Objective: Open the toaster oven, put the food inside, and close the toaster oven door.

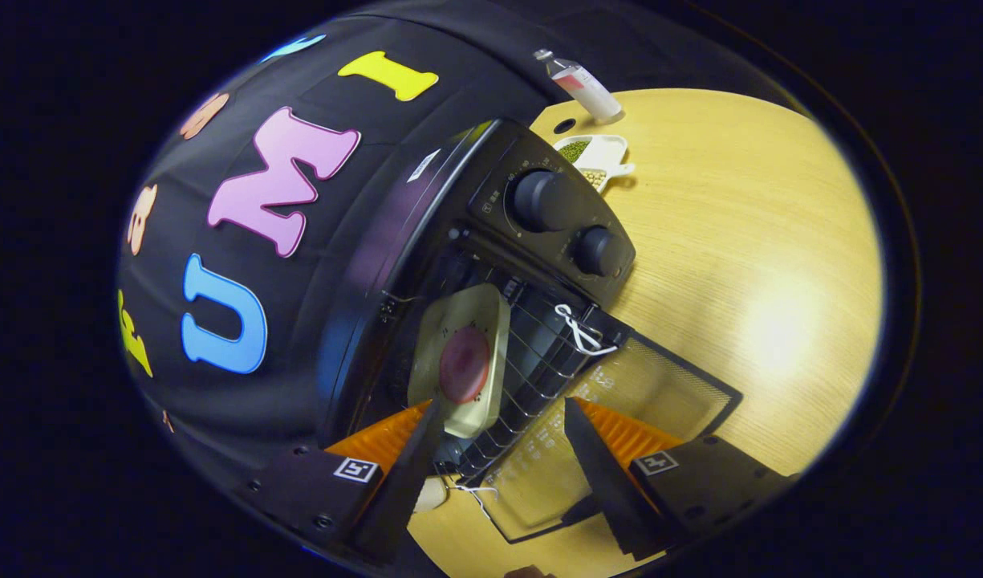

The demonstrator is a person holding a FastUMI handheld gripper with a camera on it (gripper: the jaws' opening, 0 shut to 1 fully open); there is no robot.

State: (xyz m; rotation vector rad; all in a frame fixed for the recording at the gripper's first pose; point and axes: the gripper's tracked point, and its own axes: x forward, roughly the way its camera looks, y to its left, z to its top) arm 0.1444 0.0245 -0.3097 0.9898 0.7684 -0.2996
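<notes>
The black toaster oven (459,201) stands open, and its glass door (651,393) is folded down flat over the wooden table. Inside, on the wire rack (539,361), rests a cream square plate (475,321) carrying a round red piece of food (464,365). My gripper (501,405) is open at the oven mouth, tilted relative to the oven. One fingertip lies beside the plate's near edge, the other is over the rack and door hinge. Nothing is pinched between the two fingers.
Two black knobs (543,201) sit on the oven's control panel. Beyond the oven are a white dish of green beans (595,152) and a small plastic bottle (583,84). A white string (581,329) is tied at the door's corner. The light wooden table (740,241) spreads beside the oven.
</notes>
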